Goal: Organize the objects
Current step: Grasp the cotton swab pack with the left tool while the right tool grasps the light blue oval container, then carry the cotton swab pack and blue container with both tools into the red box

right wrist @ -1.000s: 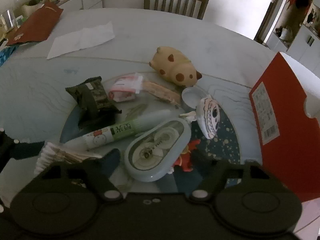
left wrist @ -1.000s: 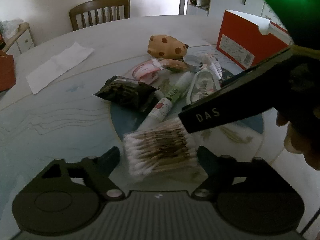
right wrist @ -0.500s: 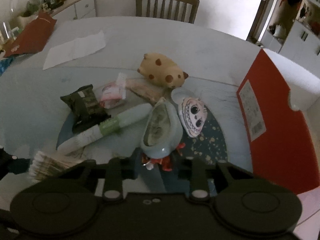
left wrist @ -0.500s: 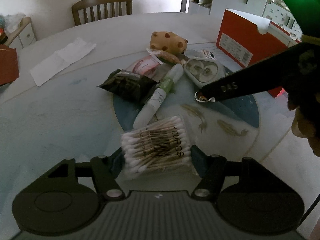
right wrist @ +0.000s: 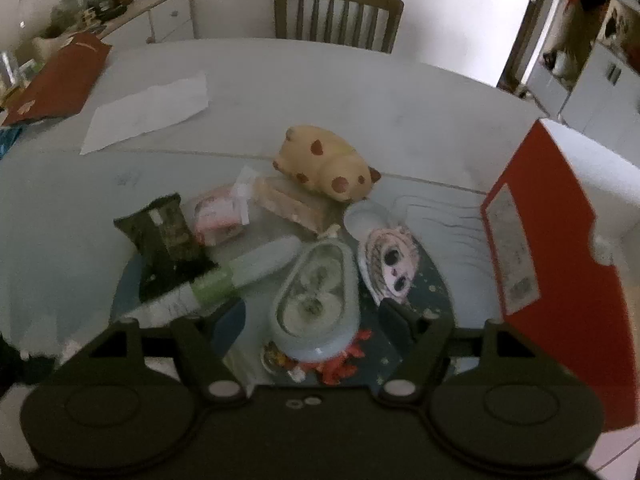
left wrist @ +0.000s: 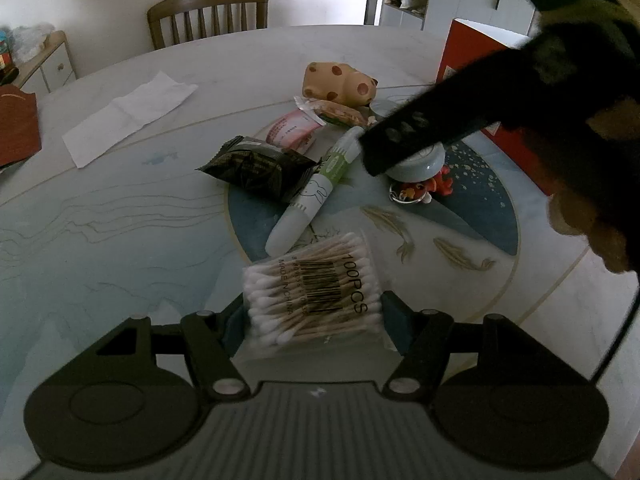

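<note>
Now right tongs (right wrist: 314,314) have spread around the tape dispenser (right wrist: 316,300); left tongs (left wrist: 312,310) still pinch the swab pack (left wrist: 314,288).

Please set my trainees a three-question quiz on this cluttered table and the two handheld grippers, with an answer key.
1. True or false: the right gripper is shut on the correction tape.
2. What sits between the fingers of the left gripper? A) cotton swab pack B) green tube C) dark snack packet
3. Fill in: the open box at the table's right side is coloured ____.

Key:
1. False: its jaws stand open on either side of the tape.
2. A
3. red
</note>
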The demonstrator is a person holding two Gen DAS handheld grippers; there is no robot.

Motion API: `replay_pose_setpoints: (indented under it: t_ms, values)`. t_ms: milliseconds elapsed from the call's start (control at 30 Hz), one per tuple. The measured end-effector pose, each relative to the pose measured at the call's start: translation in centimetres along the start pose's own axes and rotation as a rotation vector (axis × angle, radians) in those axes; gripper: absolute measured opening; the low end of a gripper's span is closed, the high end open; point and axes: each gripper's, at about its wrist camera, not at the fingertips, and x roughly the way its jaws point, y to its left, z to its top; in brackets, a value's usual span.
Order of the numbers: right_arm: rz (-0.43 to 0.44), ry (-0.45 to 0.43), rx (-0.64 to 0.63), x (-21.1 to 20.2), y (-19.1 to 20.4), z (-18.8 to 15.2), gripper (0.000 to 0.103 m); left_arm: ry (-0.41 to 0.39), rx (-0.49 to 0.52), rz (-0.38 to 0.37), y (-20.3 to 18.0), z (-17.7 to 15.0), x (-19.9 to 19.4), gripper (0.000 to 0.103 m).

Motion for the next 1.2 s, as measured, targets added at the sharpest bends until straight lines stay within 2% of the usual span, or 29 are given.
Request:
replay_pose_setpoints:
  t_ms: [100, 233, 300, 333, 367, 567, 933, 1200]
  values:
    - [-0.018, 0.027, -0.014, 1.0, 0.6, 0.3, 0.073, 0.000, -0.001, -0.001, 0.0, 0.0, 0.0, 0.068]
    - [-0.035, 0.056, -0.046, 1.6, 1.1, 0.0, 0.066, 0.000, -0.006, -0.005, 0.1, 0.0, 0.0, 0.068]
    - [-0.037, 0.054, -0.044, 1.5, 1.0, 0.0, 0.060, 0.000, -0.006, -0.005, 0.0, 0.0, 0.0, 0.068]
    - [-0.037, 0.055, -0.042, 1.5, 0.9, 0.1, 0.053, 0.000, -0.007, -0.005, 0.1, 0.0, 0.0, 0.068]
    - [-0.030, 0.058, -0.039, 1.4, 0.7, 0.1, 0.051, 0.000, -0.009, -0.005, 0.1, 0.0, 0.1, 0.068]
    - [0.012, 0.048, 0.000, 0.2, -0.6, -0.2, 0.051, 0.013, -0.041, -0.020, 0.3, 0.3, -0.2, 0.068]
    - [0.131, -0.019, 0.099, -6.8, -4.2, -2.3, 0.051, -0.026, -0.076, -0.050, -0.8, 1.7, -2.8, 0.068]
    - [0.145, -0.071, 0.142, -11.6, -8.3, -3.7, 0.051, -0.081, -0.078, -0.065, -3.6, 4.3, -5.2, 0.068]
